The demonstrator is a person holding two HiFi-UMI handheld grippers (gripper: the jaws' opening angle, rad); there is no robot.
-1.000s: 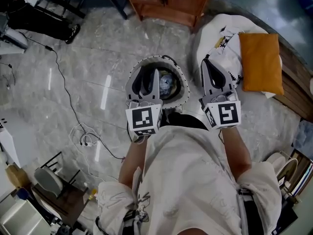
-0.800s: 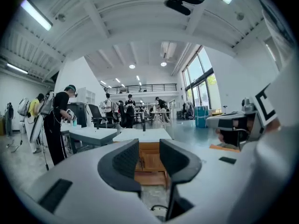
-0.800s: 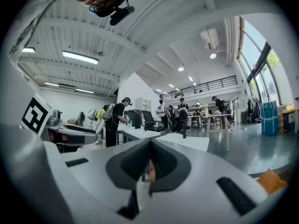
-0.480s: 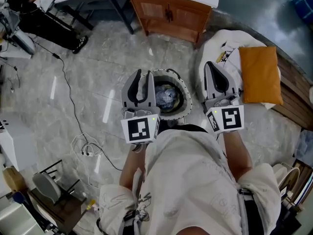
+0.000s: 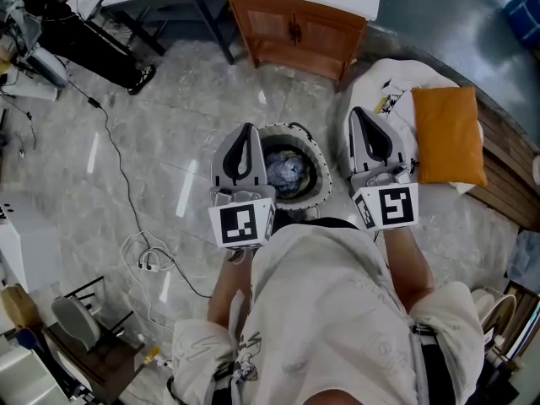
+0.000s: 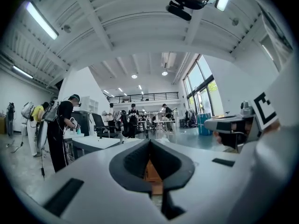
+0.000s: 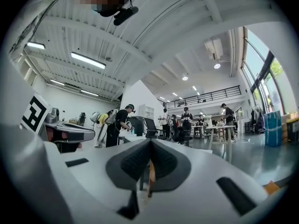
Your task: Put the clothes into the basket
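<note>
Below me on the floor stands a round basket [image 5: 320, 160] with pale bluish clothes [image 5: 287, 172] bunched inside. My left gripper [image 5: 246, 128] hangs over the basket's left rim with its jaws shut and nothing between them. My right gripper [image 5: 356, 111] is just right of the basket, also shut and empty. A white cloth with black print [image 5: 390, 84] lies on the bench beyond the right gripper. Both gripper views look level across a large hall; the left gripper [image 6: 150, 142] and the right gripper [image 7: 150, 143] show their pads pressed together.
An orange cushion [image 5: 449, 132] rests on the wooden bench [image 5: 506, 171] at the right. A wooden cabinet [image 5: 297, 25] stands behind the basket. A cable [image 5: 118, 171] snakes over the marble floor on the left, and a chair [image 5: 80, 315] is at bottom left. People [image 6: 60, 129] stand about in the hall.
The left gripper's jaws have gone from wide open to shut, with nothing in them. Both grippers have lifted a little above the basket. The right gripper has stayed shut.
</note>
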